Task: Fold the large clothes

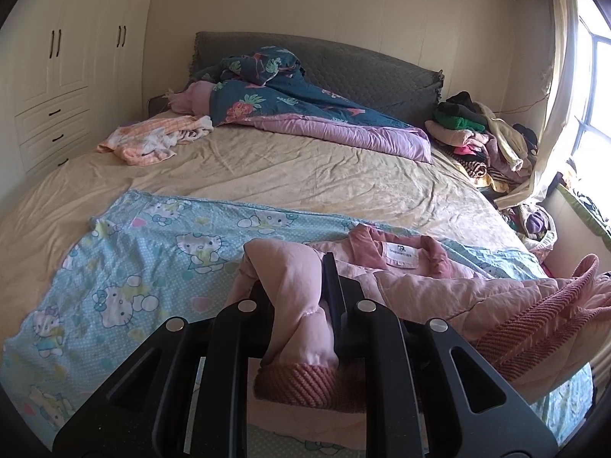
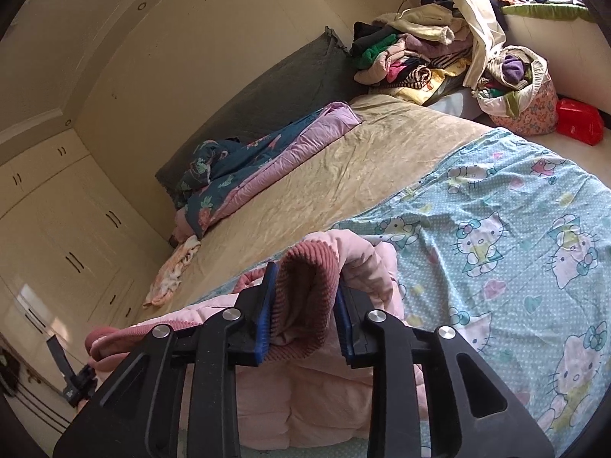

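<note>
A pink quilted jacket (image 1: 439,290) with dark pink ribbed cuffs and collar lies on a blue cat-print sheet (image 1: 152,259) at the near end of the bed. My left gripper (image 1: 305,278) is shut on a sleeve of it; pink fabric drapes over the left finger, and the ribbed cuff (image 1: 305,385) hangs near the camera. In the right wrist view, my right gripper (image 2: 307,282) stands with its blue pads apart. The other ribbed cuff (image 2: 309,259) sits loosely between them, above the jacket body (image 2: 324,400).
The beige bed sheet (image 1: 267,168) stretches to a grey headboard (image 1: 362,68), with a dark floral quilt (image 1: 305,107) and a peach towel (image 1: 152,139). A clothes pile (image 2: 412,57), a stuffed bag (image 2: 523,87) and a red bag (image 2: 578,122) sit by the window. Wardrobes (image 1: 57,76) line the left wall.
</note>
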Motion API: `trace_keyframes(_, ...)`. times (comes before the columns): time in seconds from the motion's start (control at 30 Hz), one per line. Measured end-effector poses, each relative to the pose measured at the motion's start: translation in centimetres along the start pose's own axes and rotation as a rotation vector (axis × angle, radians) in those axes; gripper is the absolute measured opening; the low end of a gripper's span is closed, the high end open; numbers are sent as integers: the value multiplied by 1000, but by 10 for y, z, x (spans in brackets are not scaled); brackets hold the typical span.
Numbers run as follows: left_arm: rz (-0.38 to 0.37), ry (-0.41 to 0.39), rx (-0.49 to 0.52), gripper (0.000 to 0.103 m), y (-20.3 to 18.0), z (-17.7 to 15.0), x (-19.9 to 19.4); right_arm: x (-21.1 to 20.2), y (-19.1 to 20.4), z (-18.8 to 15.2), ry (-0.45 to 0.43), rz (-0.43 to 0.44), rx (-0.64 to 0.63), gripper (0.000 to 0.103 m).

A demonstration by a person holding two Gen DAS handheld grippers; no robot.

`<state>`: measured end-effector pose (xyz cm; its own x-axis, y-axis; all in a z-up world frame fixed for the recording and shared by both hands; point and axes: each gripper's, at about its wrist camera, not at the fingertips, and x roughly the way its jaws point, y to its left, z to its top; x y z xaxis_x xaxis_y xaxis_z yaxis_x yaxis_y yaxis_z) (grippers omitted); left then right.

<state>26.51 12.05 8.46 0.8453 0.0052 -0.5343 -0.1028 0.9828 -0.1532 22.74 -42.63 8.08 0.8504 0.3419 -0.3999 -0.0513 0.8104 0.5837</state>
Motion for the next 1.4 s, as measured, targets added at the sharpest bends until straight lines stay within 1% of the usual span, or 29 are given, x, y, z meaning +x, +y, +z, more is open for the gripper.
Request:
trace_keyframes(0.03,1,2,-1,10,0,1,2,0,-1,2,-6,13,6,37)
trace_keyframes(0.07,0,5,-5,10,-1,1,5,0,-1,3,-14,24,14,41)
trace_keyframes(0.1,-1,7,-8,10,-1,2,7,-2,-2,4,-27,41,20,50)
trace_keyframes(0.13,-1,8,-8,10,0,2,8,-4,-2,6,-40,58,24,61)
trace_keyframes(0.2,-2,11,-9,10,-1,3,12,-11,0,9,-77,81,19,74)
trace_keyframes(0.23,-4,12,-11,10,-1,3,14,-14,1,10,-91,93,13,77)
trace_keyframes(0.27,-6,14,-12,10,-1,3,16,-16,2,11,-102,108,5,79)
trace_keyframes(0.33,-5,16,-11,10,-2,4,19,-22,4,11,-123,103,-22,82)
trace_keyframes(0.47,-2,24,-11,11,-3,5,26,-27,5,0,-124,60,-96,88)
trace_keyframes(0.53,-2,29,-12,12,-3,5,31,-23,6,-10,-104,4,-146,90)
trace_keyframes(0.63,2,39,-19,14,-3,6,38,-5,6,-29,-44,-98,-230,90)
trace_keyframes(0.7,6,45,-22,18,-4,6,42,11,1,-40,15,-142,-242,90)
trace_keyframes(0.73,4,48,-24,23,-3,6,43,20,-3,-46,48,-139,-231,90)
trace_keyframes(0.77,3,49,-26,26,-4,6,44,25,-6,-50,67,-134,-218,90)
trace_keyframes(0.83,-3,52,-28,41,-5,5,45,32,-10,-57,85,-121,-193,90)
trace_keyframes(0.87,-10,57,-28,43,-6,4,45,34,-10,-59,90,-116,-187,90)
trace_keyframes(0.9,-14,61,-25,52,-7,4,45,35,-9,-62,91,-112,-186,90)
trace_keyframes(0.93,-26,58,-18,64,-9,3,44,36,-7,-64,93,-110,-191,90)
trace_keyframes(0.97,-24,51,-11,71,-11,2,42,37,-6,-65,97,-108,-195,90)
trace_keyframes(1.0,1,35,3,85,-14,1,39,37,-5,-67,100,-108,-201,90)
trace_keyframes(1.03,16,18,19,88,-16,1,35,36,-3,-68,100,-109,-205,90)
trace_keyframes(1.1,8,8,30,88,-17,0,30,34,-1,-69,101,-107,-212,91)
trace_keyframes(1.17,16,0,42,88,-17,-1,24,31,2,-70,98,-112,-223,92)
trace_keyframes(1.27,24,-12,51,93,-14,-4,15,24,8,-70,85,-120,-252,93)
trace_keyframes(1.4,41,-8,68,93,-8,-10,6,13,16,-71,68,-134,-286,95)
